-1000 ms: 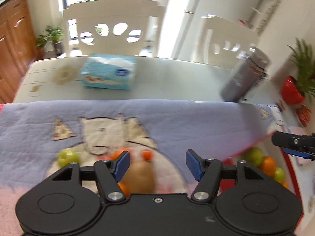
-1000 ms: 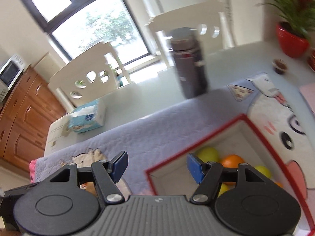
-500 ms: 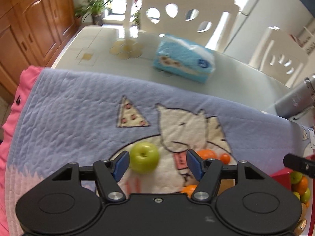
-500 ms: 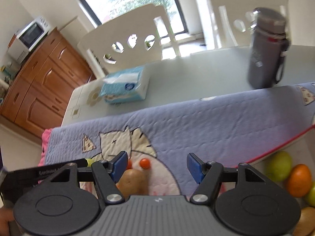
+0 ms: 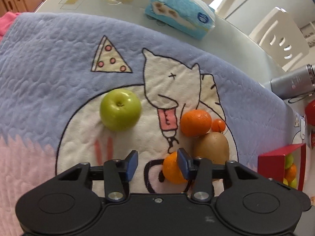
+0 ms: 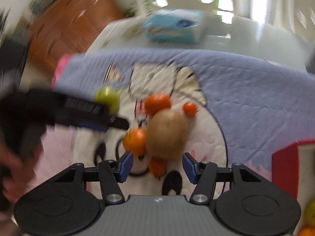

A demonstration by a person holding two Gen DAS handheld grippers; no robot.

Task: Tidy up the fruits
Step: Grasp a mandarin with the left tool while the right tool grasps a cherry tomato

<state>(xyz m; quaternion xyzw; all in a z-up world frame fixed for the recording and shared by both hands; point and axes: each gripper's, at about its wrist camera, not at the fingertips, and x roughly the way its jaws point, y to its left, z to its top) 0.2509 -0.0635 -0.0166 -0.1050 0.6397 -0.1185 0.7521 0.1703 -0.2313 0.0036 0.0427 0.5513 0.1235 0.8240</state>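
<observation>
A green apple (image 5: 120, 109) lies on the cartoon blanket (image 5: 49, 59), ahead of my open, empty left gripper (image 5: 157, 162). To its right sit a large orange (image 5: 196, 120), a tiny orange fruit (image 5: 218, 125), a brown kiwi-like fruit (image 5: 211, 147) and a small orange (image 5: 173, 168) beside my right fingertip. In the blurred right wrist view my right gripper (image 6: 157, 166) is open and empty just short of the brown fruit (image 6: 167, 134) and an orange (image 6: 135, 140). The left gripper (image 6: 78, 114) shows there above the apple (image 6: 107, 97).
A red-walled box (image 5: 281, 163) holding several fruits sits at the right, also showing in the right wrist view (image 6: 285, 169). A blue tissue pack (image 5: 180, 16) and a grey bottle (image 5: 291, 83) lie on the table beyond the blanket. White chairs stand behind.
Both grippers have dropped closer to the fruit cluster. The left swung left from the box to the apple. The right swung left from the box to the brown fruit.
</observation>
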